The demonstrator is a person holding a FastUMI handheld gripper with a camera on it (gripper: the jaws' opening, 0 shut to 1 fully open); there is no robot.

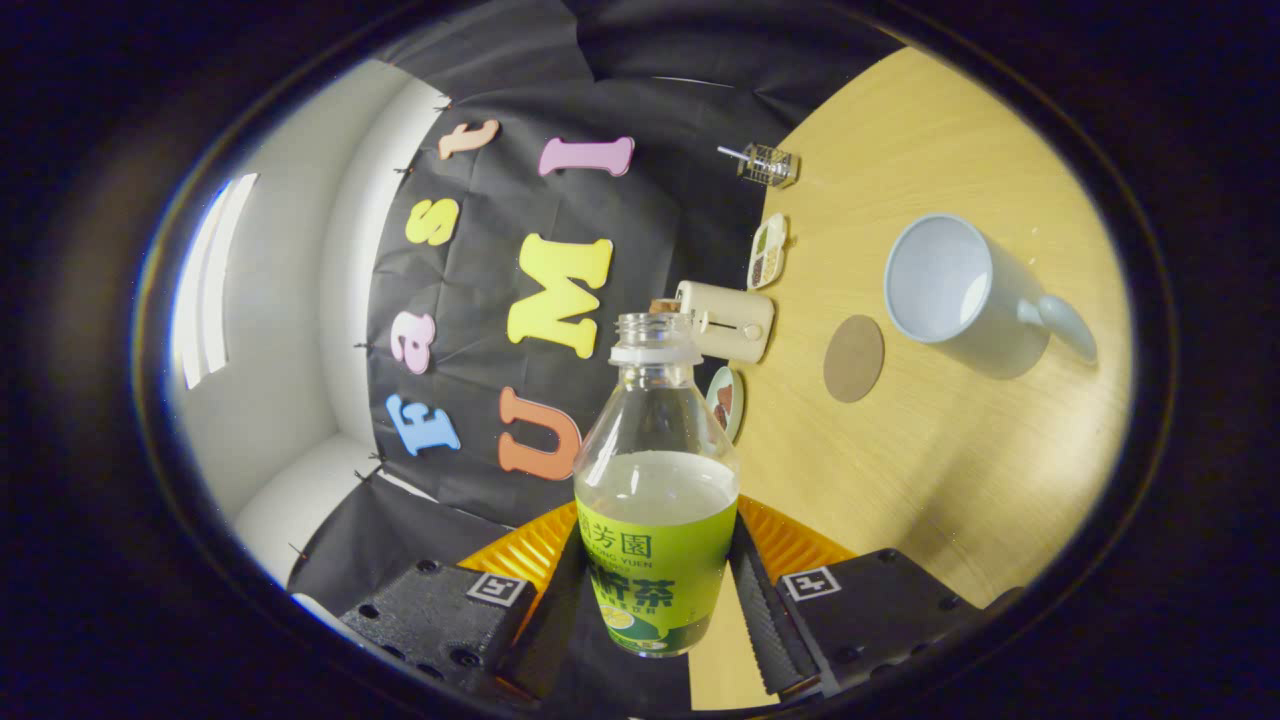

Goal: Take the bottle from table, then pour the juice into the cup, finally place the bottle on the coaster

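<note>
Both fingers of the hand-held gripper [655, 600] are pinching the open, roughly half-full bottle [655, 500] by its label, holding it up off the tilted-looking desk [930, 470], with the round coaster [853, 358] and empty cup [945, 280] sitting beyond it.

One bottle [655, 490], one cup [945, 280], one coaster [854, 358], one toaster [725, 320], one glass jar [768, 165], two small dishes [767, 250].
</note>
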